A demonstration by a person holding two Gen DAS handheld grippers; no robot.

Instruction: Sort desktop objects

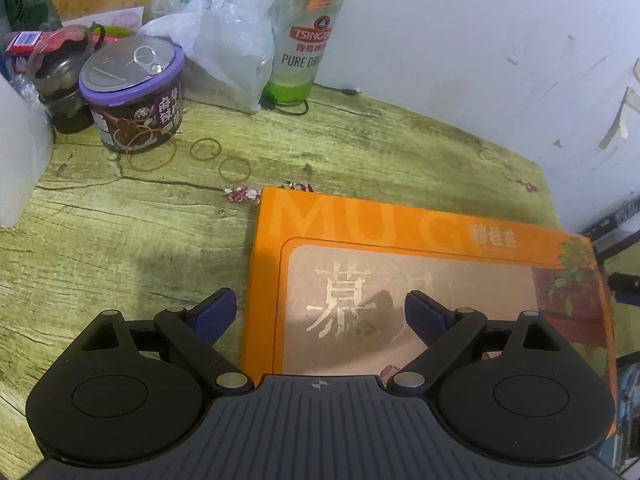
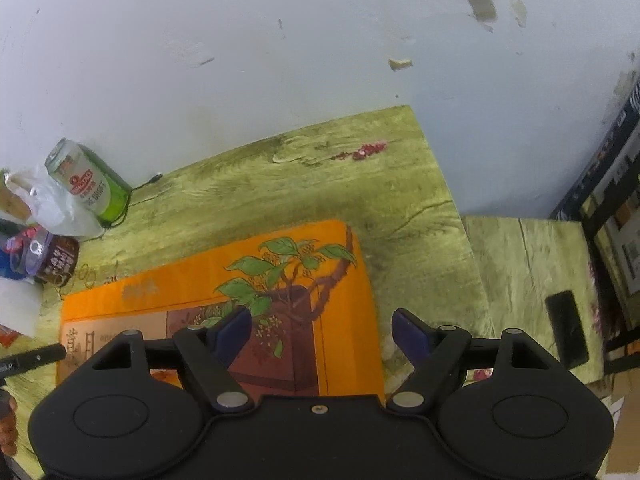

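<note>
A flat orange gift box (image 1: 420, 280) with gold characters and a leafy branch picture (image 2: 280, 280) lies on the green wood-grain table (image 1: 120, 240). My left gripper (image 1: 320, 312) hovers over the box's left edge, open, with nothing between its blue pads (image 1: 216, 312). Above the box's right edge my right gripper (image 2: 320, 334) is also open and holds nothing. A tall green beer can (image 1: 308, 36) stands by the wall. Left of it stands a short tin with a purple rim and pull-ring lid (image 1: 134, 92). Loose rubber bands (image 1: 206, 148) lie in front of the tin.
A crumpled plastic bag (image 1: 216, 40) sits between tin and can, with a black cable (image 1: 296, 110) at the can's foot. A white block (image 1: 20, 140) stands at the far left. The table ends at the right (image 2: 452, 208); a black phone (image 2: 568, 332) lies on a lower surface there.
</note>
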